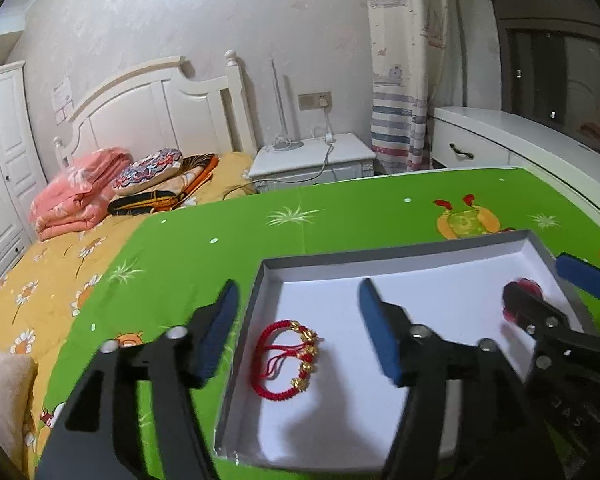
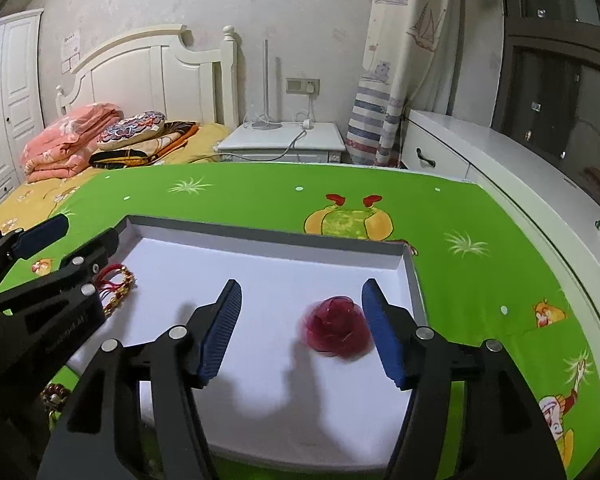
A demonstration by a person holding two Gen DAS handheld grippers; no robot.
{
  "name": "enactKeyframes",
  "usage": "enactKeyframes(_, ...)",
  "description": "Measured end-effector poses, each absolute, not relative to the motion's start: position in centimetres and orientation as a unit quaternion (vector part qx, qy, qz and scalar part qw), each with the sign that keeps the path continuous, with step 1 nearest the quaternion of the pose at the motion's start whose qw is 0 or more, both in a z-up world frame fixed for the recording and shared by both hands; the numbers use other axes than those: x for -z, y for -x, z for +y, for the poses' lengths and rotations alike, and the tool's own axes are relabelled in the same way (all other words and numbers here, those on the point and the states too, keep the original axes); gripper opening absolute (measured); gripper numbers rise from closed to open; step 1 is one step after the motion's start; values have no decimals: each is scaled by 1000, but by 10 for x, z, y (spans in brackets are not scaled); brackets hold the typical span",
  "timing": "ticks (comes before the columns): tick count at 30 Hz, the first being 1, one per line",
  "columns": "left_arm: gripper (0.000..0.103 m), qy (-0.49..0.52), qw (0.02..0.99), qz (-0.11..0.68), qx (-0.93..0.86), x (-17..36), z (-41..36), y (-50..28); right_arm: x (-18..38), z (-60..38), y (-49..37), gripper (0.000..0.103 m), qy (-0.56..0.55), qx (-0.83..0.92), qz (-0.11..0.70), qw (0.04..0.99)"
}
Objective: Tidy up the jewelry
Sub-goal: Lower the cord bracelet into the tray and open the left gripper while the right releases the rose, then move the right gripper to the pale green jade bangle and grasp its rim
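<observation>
Both your grippers gape empty over the tray (image 2: 268,236): bracelet (image 1: 288,354) between left (image 1: 300,332) fingers, red bangle (image 2: 338,332) just inside right (image 2: 302,332) fingers.

both grippers (image 1: 300,332) (image 2: 302,332) wide apart

Cloth (image 2: 260,196) beneath both grippers: bright green, printed with white starbursts, pale dots and yellow-orange cartoon figures. Box (image 2: 260,236) ahead of the fingers: grey walls, white floor. Bracelet (image 1: 288,356) between the left gripper's (image 1: 300,332) blue pads: red cord, gold beads. Blurred item (image 2: 338,332) beside the right gripper's (image 2: 302,332) right pad: dark red, translucent. Bedsheet (image 1: 40,280) left of the left gripper: yellow, white daisies.
</observation>
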State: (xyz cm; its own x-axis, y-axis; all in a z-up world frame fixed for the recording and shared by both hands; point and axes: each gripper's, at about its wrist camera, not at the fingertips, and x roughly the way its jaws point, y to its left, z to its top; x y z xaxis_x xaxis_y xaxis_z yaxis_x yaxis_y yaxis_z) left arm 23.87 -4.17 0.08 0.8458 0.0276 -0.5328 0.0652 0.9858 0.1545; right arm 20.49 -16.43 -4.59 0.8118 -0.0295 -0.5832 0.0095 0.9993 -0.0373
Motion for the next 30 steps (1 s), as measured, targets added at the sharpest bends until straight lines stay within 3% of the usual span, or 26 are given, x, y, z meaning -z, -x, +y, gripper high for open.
enactKeyframes(7, 85, -71, 957, 281, 21, -5, -38, -214, 46, -163, -184, 61, 10, -1, 306, 952)
enactKeyframes(30, 94, -51, 959, 278, -5, 23, 15, -90, 67, -155, -82, 74, 18, -41, 307, 951)
